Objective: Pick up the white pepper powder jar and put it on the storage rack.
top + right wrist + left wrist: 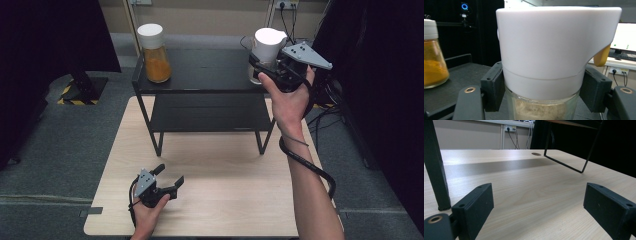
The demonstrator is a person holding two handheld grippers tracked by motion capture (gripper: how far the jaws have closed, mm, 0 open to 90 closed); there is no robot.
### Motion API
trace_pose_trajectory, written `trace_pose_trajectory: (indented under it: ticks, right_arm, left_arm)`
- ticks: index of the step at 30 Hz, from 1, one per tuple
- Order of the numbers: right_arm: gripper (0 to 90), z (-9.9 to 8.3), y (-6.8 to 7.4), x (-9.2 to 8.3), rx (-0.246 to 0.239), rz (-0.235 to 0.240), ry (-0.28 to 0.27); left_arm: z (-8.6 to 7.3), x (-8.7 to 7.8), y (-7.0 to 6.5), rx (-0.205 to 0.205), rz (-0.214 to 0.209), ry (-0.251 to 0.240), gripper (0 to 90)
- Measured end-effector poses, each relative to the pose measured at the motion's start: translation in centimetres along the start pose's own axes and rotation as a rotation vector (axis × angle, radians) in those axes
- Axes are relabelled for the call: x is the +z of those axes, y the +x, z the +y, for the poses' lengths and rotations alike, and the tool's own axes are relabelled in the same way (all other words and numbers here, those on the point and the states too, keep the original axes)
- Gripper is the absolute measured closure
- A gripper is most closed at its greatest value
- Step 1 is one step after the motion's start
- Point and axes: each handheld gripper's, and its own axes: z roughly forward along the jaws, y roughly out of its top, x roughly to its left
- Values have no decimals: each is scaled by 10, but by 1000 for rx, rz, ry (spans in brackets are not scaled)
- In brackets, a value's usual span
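Observation:
A glass jar with a white lid and pale powder inside is at the right end of the black shelf's top. My right gripper is shut on it. In the right gripper view both black pads press the jar just below the lid's rim. Whether the jar's base rests on the shelf is hidden. A second jar with orange powder and a white lid stands at the shelf's left end, also visible at the left of the right gripper view. My left gripper rests open near the table's front left, nothing between its jaws.
The two-tier black shelf stands on the far half of the light wooden table. One shelf leg rises close to the left gripper's left jaw. Cables and a wall socket lie behind the table. Dark curtains flank both sides.

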Motion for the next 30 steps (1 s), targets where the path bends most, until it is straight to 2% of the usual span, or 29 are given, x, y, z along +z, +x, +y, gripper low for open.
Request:
trace_pose_trajectory:
  ticks: [13,30]
  right_arm:
    - [309,0,-5,15,20,-38,19]
    - [309,-4,-7,22,35,-46,28]
  left_arm:
    - [0,0,0,-1,-1,0,87]
    - [1,0,0,8,-2,5,87]
